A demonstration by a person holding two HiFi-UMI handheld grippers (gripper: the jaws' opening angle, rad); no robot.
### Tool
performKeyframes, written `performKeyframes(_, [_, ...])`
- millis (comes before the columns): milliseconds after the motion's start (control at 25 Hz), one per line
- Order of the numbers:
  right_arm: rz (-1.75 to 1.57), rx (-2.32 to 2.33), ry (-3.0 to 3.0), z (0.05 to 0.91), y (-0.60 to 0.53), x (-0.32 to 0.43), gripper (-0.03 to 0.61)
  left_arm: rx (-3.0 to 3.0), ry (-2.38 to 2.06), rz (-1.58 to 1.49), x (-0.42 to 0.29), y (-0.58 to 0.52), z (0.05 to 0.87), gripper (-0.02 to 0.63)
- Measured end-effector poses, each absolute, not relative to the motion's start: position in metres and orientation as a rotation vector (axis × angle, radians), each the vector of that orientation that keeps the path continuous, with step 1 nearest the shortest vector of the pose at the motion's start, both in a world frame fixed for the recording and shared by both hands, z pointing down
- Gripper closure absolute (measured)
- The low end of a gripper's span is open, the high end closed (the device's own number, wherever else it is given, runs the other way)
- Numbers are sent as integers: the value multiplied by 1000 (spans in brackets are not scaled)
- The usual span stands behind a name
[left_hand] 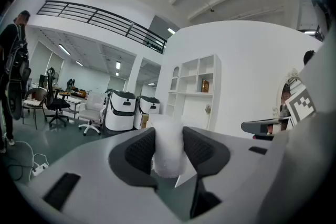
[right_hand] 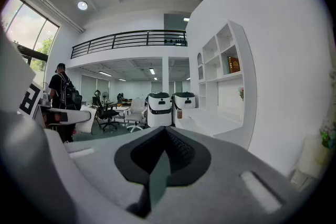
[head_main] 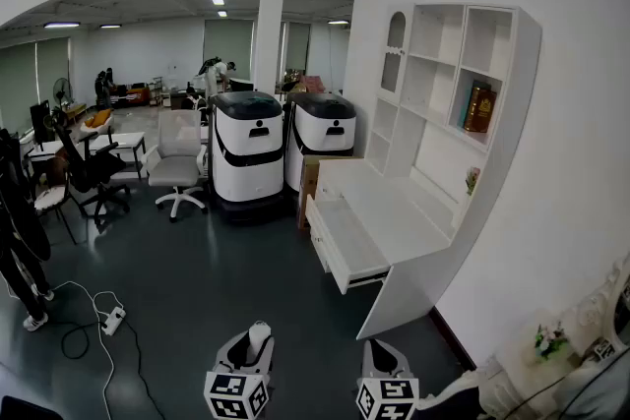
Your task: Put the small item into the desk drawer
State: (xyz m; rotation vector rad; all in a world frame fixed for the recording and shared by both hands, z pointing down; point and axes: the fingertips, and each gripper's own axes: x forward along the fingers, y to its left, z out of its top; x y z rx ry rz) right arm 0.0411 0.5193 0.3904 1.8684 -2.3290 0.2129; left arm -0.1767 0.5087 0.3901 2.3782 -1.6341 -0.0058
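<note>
A small white fuzzy roll [left_hand: 168, 150] stands upright between the dark pads of my left gripper [left_hand: 168, 136], which is shut on it. In the head view the same roll [head_main: 259, 338] pokes up from the left gripper [head_main: 254, 349] at the bottom edge. My right gripper [right_hand: 165, 129] has its jaws closed together with nothing between them; it shows beside the left one [head_main: 384, 357]. Ahead to the right stands the white desk [head_main: 409, 211] with its drawer [head_main: 346, 249] pulled open. Both grippers are well short of it.
Two white-and-black machines [head_main: 247, 157] [head_main: 321, 131] stand left of the desk. A white office chair [head_main: 177, 162] and a black chair [head_main: 94, 177] are farther left. A power strip with cable [head_main: 111, 320] lies on the floor. A person [head_main: 20, 241] stands at the left edge.
</note>
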Motion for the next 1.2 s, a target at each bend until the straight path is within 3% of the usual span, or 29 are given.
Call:
performKeyframes(720, [260,1887,-2392,387,479,-3,574,2454,-1601,-38,-223,469,397,449])
performKeyframes(1200, [385,1902,-2328,423,422,8,574,2396,-1580,-2,-230,402,425,449])
